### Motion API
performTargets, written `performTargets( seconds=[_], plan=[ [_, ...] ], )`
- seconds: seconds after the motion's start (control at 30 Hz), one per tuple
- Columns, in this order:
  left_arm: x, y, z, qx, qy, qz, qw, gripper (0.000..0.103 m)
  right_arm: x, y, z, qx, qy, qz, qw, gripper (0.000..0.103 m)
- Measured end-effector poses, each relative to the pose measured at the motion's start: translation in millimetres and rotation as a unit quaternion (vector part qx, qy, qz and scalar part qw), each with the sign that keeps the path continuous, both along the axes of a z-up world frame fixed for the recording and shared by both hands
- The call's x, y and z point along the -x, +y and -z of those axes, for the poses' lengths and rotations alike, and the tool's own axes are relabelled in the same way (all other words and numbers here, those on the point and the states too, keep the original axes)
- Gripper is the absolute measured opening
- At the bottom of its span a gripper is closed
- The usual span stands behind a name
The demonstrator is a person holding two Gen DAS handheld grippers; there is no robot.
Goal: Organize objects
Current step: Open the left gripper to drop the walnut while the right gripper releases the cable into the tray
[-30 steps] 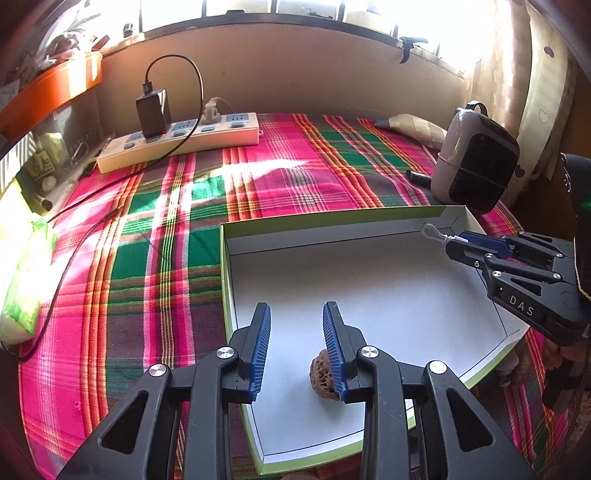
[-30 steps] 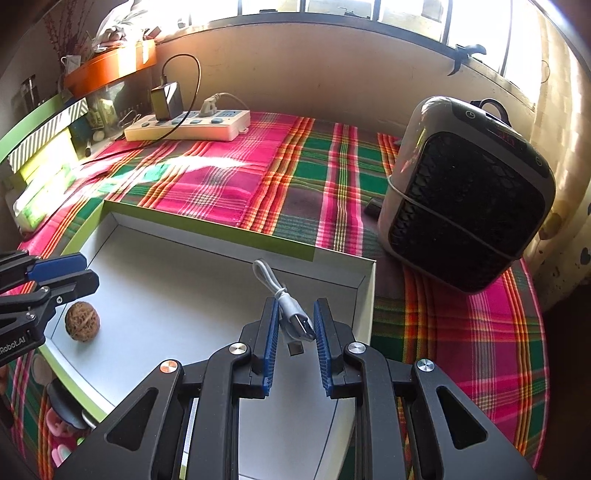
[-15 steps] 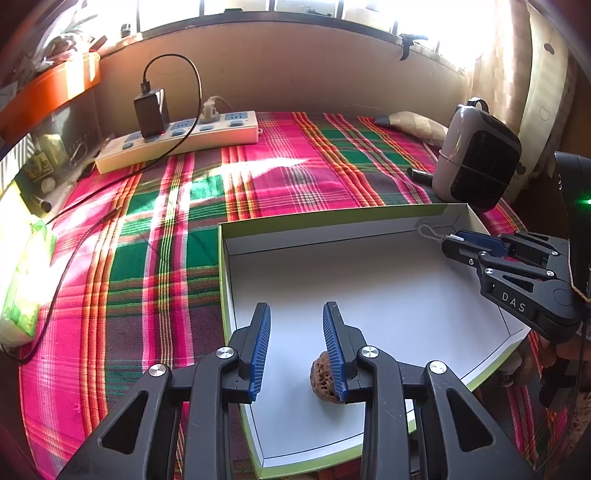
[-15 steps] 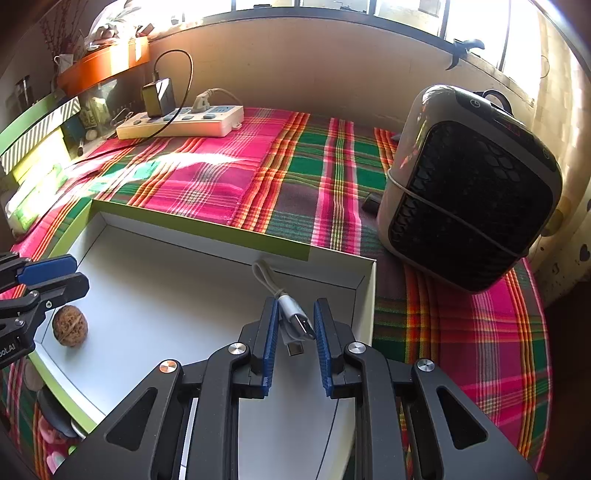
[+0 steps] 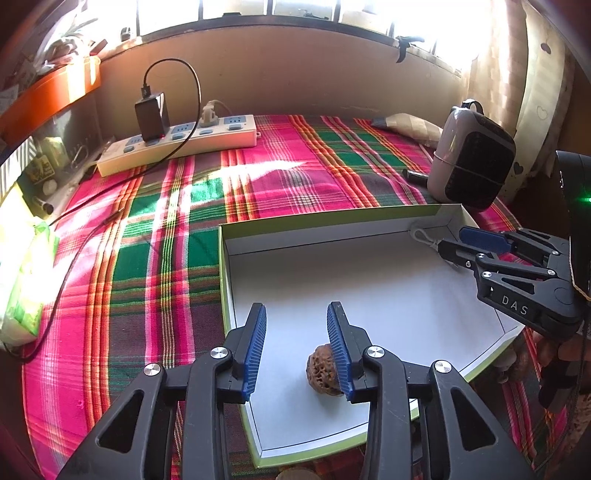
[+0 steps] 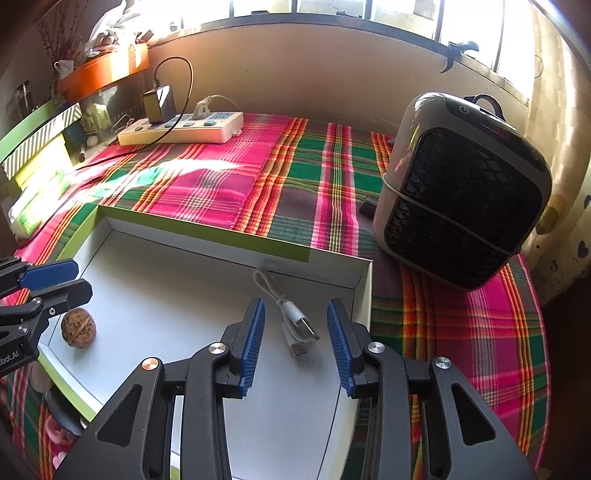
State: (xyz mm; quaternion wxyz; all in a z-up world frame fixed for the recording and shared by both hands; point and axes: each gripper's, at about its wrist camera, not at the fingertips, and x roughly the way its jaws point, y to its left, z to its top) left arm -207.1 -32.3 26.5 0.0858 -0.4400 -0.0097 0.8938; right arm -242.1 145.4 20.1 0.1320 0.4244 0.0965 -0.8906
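resting on the white floor of the shallow box (image 6: 364, 291), the usb cable (image 6: 295, 321) lies loose between the parted pads of the right gripper (image 6: 295, 328), whose jaws have just been opening. the left gripper (image 5: 297, 332), also just opening, grips nothing; the walnut (image 5: 325, 371) sits against its right pad. beyond stand the heater (image 6: 461, 206) and power strip (image 6: 181, 129).

You face a sunlit window (image 5: 332, 11) above a tan wall (image 5: 295, 85); bright plaid cloth (image 5: 147, 240) covers the table
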Motion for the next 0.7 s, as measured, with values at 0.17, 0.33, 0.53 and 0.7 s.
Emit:
performTargets(
  seconds=[0.17, 0.33, 0.53, 0.7],
  plan=[
    [-7.8, -4.0, -5.0, -0.001, 0.006, -0.004, 1.0, 0.036, -6.7, 1.6, -4.8, 0.006, 0.005, 0.002, 1.0, 0.037],
    [-19.3, -8.1, -12.2, -0.006, 0.016, -0.005, 0.9998, 0.038, -18.5, 6.6, -12.4, 0.012, 0.013, 0.004, 1.0, 0.037],
    [-33.1, -17.3, -17.9, -0.009, 0.027, -0.014, 0.9995, 0.039, -36.3, 13.5, -19.2, 0.021, 0.019, 0.006, 1.0, 0.037],
    [-43.7, -23.5, -18.7, -0.013, 0.028, -0.019, 0.9993, 0.039, -50.5, 18.2, -23.3, 0.028, 0.023, 0.009, 0.999, 0.037]
  ],
)
